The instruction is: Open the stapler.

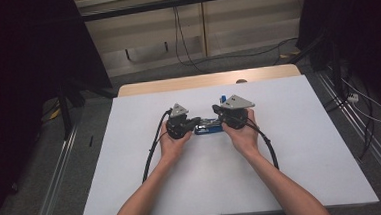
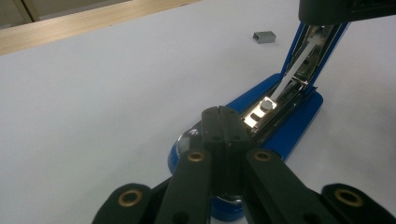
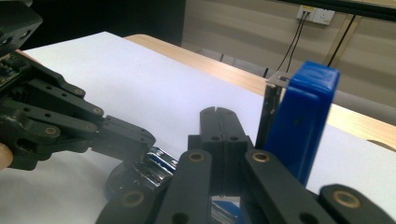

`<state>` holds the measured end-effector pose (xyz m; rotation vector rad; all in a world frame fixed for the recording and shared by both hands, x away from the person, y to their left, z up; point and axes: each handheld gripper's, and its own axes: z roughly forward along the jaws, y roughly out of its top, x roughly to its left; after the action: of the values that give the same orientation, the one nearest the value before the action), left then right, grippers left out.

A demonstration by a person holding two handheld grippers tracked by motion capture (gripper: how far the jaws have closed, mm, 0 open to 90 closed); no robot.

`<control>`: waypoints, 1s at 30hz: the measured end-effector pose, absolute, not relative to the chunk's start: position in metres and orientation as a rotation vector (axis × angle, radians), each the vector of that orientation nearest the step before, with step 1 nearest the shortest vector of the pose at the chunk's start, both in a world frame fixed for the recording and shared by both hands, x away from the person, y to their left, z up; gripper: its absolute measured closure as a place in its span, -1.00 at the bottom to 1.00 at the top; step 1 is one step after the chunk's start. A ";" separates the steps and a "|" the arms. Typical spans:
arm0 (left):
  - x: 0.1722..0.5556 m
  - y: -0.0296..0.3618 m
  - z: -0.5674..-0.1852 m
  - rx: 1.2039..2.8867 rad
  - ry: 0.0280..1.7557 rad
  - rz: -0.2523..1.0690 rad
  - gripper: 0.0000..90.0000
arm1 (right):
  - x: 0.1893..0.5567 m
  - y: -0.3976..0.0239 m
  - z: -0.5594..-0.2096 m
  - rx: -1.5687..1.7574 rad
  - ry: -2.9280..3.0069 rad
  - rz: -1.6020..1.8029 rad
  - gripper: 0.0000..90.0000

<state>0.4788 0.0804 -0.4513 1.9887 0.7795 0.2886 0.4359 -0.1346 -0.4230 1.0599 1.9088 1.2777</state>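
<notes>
A blue stapler (image 1: 208,127) lies mid-surface, lid raised, between the left gripper (image 2: 226,113) and right gripper (image 3: 218,114), both jaws fully closed, holding nothing; pinning its base steadies reloading.

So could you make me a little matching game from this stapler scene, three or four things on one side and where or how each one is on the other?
Things:
1. stapler lid
2. block of staples
3. left claw
4. stapler base

States:
A. lying loose on the white table cover
B. swung up, standing open
C. shut, tips down at the stapler's front end
D. blue, flat on the table cover

Pairs: 1-B, 2-A, 3-C, 4-D
</notes>
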 end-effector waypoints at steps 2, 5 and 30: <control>0.478 0.080 -0.451 1.991 0.776 0.296 1.00 | 0.436 -0.137 -0.423 1.056 1.906 1.273 1.00; 0.478 0.080 -0.451 2.005 0.762 0.307 1.00 | 0.435 -0.139 -0.422 1.058 1.912 1.270 1.00; 0.479 0.081 -0.451 1.996 0.771 0.292 1.00 | 0.432 -0.166 -0.423 1.113 1.885 1.258 1.00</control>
<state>0.4786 0.0806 -0.4512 1.9962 0.7708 0.2921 0.4324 -0.1664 -0.4226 1.1131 1.8851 1.2578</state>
